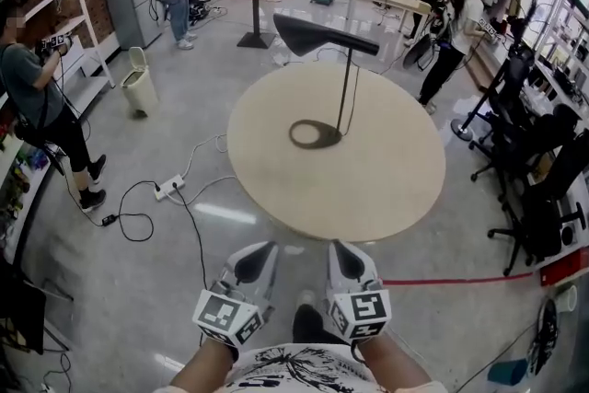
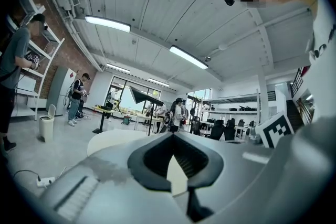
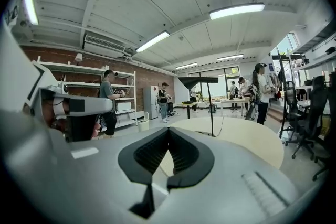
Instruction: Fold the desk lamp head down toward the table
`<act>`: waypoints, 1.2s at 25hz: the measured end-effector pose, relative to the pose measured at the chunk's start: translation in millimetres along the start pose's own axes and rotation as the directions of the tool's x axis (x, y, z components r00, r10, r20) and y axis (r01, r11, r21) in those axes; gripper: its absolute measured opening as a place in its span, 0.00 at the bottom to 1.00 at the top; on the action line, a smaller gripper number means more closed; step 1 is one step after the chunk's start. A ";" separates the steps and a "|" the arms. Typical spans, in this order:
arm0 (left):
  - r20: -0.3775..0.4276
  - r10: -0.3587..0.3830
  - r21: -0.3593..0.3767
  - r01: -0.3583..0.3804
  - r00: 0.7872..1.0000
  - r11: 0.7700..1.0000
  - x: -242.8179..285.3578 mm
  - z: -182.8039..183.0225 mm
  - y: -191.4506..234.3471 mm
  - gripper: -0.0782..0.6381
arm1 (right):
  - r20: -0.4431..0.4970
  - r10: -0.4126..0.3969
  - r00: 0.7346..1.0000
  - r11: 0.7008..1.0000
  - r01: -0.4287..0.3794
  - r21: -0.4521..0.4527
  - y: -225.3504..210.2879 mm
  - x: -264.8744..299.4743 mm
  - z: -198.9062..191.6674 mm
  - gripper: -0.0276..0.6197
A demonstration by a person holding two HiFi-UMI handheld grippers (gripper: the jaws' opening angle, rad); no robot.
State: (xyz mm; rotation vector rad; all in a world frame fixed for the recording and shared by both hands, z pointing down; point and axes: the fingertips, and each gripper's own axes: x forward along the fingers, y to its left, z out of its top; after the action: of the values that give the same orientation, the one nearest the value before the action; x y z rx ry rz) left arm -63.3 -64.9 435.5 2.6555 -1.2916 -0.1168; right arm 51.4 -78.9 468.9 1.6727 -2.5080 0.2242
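A black desk lamp stands upright on the round beige table point(image 1: 396, 189), its flat wedge head point(image 1: 322, 34) held high on a thin pole above a ring base point(image 1: 316, 134). Both grippers hang low by my body, well short of the table's near edge. My left gripper point(image 1: 260, 251) and right gripper point(image 1: 340, 248) are shut with nothing between them. In the left gripper view the lamp head point(image 2: 144, 96) shows far beyond the shut left gripper point(image 2: 172, 135). The right gripper view shows the lamp head point(image 3: 197, 80) and table point(image 3: 247, 136) past the shut right gripper point(image 3: 168, 129).
A power strip point(image 1: 168, 190) and cables trail on the floor left of the table. A white bin point(image 1: 140, 90) stands farther left by shelving. Black office chairs point(image 1: 543, 189) crowd the right side. Several people stand around the room. Red tape point(image 1: 451, 281) marks the floor.
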 end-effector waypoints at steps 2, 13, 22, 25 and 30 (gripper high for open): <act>0.005 0.003 0.004 -0.004 1.000 1.000 30.7 6.4 8.5 0.12 | 0.005 0.012 1.000 1.000 -0.012 -0.003 -18.9 21.5 8.2 0.06; 0.005 0.048 0.015 -0.048 0.999 0.999 151.1 17.0 66.8 0.12 | 0.019 0.065 0.998 0.998 -0.065 0.001 -97.5 128.1 45.2 0.06; -0.026 0.058 0.019 -0.058 0.998 0.998 199.2 28.5 110.0 0.12 | 0.006 0.046 0.999 0.998 -0.046 0.032 -124.9 184.9 61.6 0.06; -0.034 0.035 0.024 -0.034 0.999 0.999 215.6 39.5 128.7 0.12 | 0.009 0.015 1.000 0.999 -0.016 0.036 -128.9 205.4 72.2 0.06; -0.022 0.005 0.042 -0.004 1.000 0.999 248.7 55.5 154.5 0.12 | 0.022 -0.012 1.000 0.999 0.011 0.039 -139.9 235.5 88.7 0.06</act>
State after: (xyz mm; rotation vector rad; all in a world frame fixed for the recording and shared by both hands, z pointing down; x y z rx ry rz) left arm -37.1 -361.0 414.7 2.6811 -1.3072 -0.0597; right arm 89.0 -362.0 432.1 1.7124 -2.5251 0.2560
